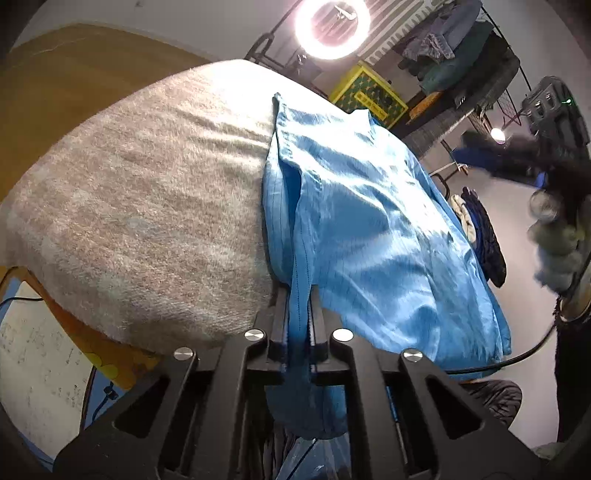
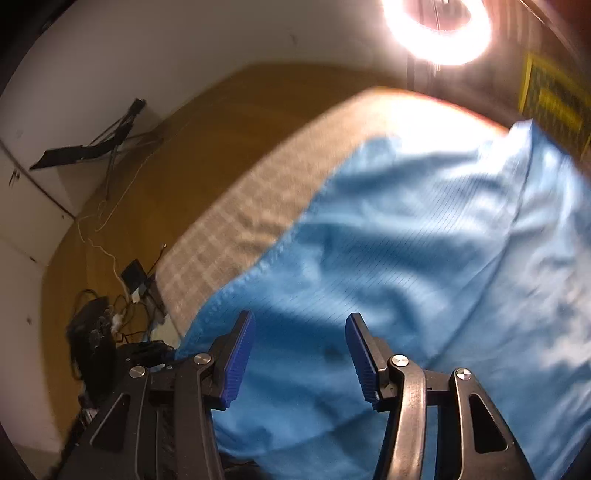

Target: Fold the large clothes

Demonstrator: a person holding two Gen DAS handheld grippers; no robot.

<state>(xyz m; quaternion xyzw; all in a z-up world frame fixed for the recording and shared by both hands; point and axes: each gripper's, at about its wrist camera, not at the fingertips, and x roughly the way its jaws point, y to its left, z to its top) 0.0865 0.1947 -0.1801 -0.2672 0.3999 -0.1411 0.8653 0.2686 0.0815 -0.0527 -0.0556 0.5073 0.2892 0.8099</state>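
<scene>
A light blue garment (image 1: 369, 229) lies on the right side of a table covered with a grey checked blanket (image 1: 140, 206). My left gripper (image 1: 298, 295) is shut on a fold of the blue garment at the table's near edge; cloth hangs down between the jaws. In the right wrist view the same blue garment (image 2: 406, 251) fills the lower right, blurred. My right gripper (image 2: 299, 325) is open just above the cloth and holds nothing. The right gripper also shows blurred at the far right of the left wrist view (image 1: 554, 155).
A bright ring light (image 1: 330, 26) stands behind the table. A yellow crate (image 1: 369, 94) and a rack of clothes (image 1: 454, 48) are at the back right. Dark clothes (image 1: 484, 240) hang past the table's right edge. Cables and a power strip (image 2: 122, 306) lie on the floor to the left.
</scene>
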